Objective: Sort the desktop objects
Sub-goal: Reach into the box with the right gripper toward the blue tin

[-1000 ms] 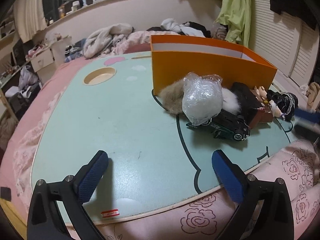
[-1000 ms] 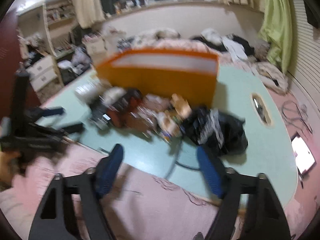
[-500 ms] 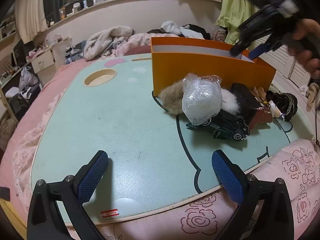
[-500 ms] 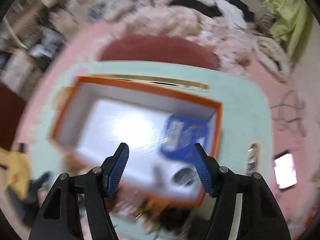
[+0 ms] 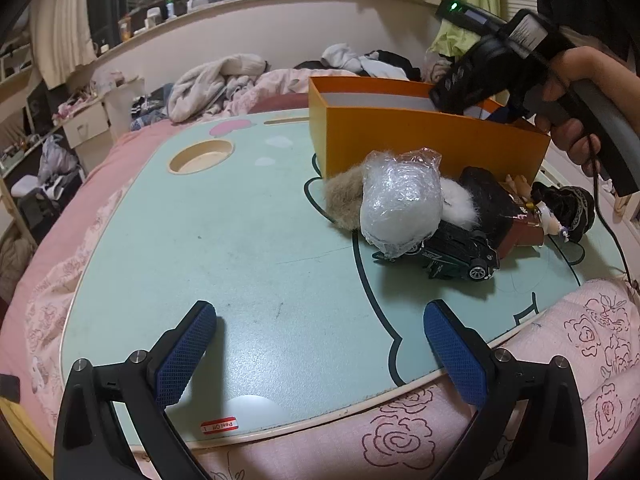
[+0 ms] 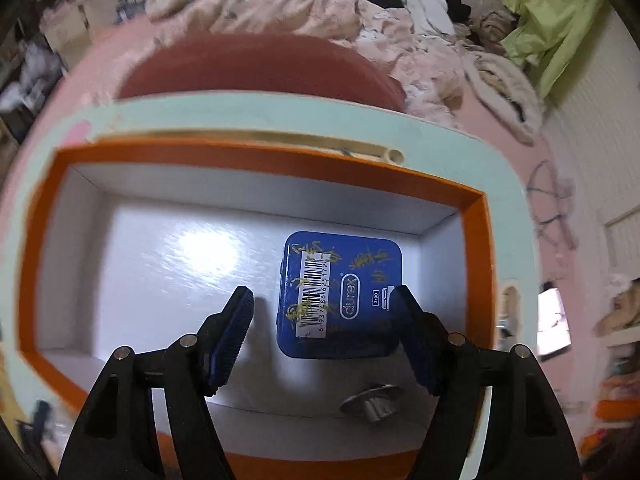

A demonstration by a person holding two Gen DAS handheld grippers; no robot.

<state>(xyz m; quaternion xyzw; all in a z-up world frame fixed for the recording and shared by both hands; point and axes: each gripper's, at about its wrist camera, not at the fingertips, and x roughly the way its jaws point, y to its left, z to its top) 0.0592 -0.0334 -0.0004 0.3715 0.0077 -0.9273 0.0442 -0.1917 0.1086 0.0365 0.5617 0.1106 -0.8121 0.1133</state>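
An orange box [image 5: 420, 140] with a white inside stands on the mint-green table [image 5: 240, 240]. Beside it lies a pile: a plastic-wrapped white bundle [image 5: 400, 208], brown and white fur pieces [image 5: 344, 200], a dark green toy car [image 5: 456, 258], a dark red-brown box [image 5: 520, 232] and a black lace doll [image 5: 568, 208]. My left gripper [image 5: 316, 344] is open and empty, low over the table's near edge. My right gripper [image 6: 324, 320] is open, pointing down into the orange box [image 6: 476, 240], just above a blue tin [image 6: 340, 300] on its floor. A small metal part [image 6: 372, 402] lies near it.
A round cup recess [image 5: 200, 156] is sunk in the table's far left. A pink rose-print quilt [image 5: 560, 380] surrounds the table. Heaped clothes and bedding [image 5: 224, 80] lie behind. A black cable [image 5: 612, 240] hangs from the right gripper's handle.
My right gripper rose from the table's front, swung over the orange box and dropped closer to the blue tin inside. My left gripper stayed still and open.
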